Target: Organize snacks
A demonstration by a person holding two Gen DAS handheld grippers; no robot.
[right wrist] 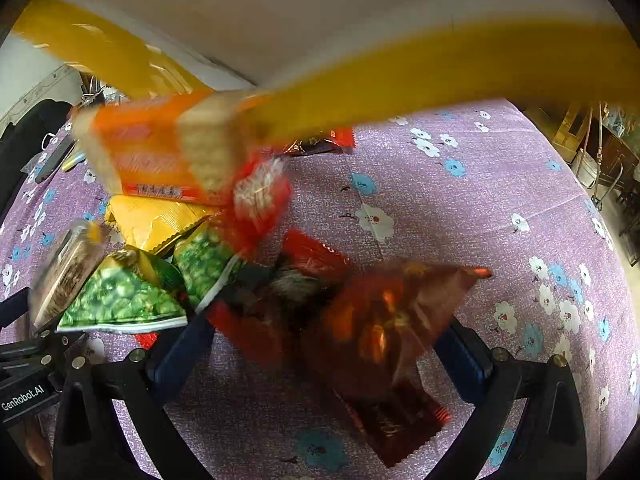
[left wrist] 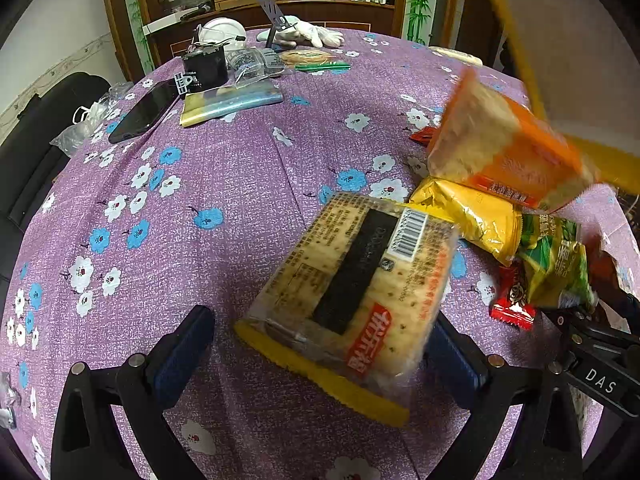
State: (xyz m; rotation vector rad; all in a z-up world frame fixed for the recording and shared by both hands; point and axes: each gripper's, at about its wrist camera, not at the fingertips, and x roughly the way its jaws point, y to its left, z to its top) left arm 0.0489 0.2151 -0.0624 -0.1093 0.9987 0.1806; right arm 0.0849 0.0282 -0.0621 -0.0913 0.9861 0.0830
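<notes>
A clear cracker pack (left wrist: 352, 296) with a yellow edge and a barcode hangs tilted and blurred between the fingers of my open left gripper (left wrist: 320, 356). An orange cracker pack (left wrist: 504, 152) (right wrist: 160, 152) is blurred in mid-air below a yellow container (right wrist: 400, 76). On the cloth lie a yellow packet (left wrist: 476, 216) (right wrist: 156, 220), green pea packets (left wrist: 556, 260) (right wrist: 120, 300) and a red candy (left wrist: 514, 304). My right gripper (right wrist: 320, 356) is open, with a blurred brown-red packet (right wrist: 384, 320) in front of its fingers and a dark red packet (right wrist: 396, 424) flat below.
The purple floral tablecloth (left wrist: 200, 168) covers a round table. At its far side lie a black phone (left wrist: 146, 110), a black box (left wrist: 206, 68), a blue-yellow pouch (left wrist: 232, 102) and white gloves (left wrist: 316, 34). A black chair (left wrist: 36, 152) stands at the left edge.
</notes>
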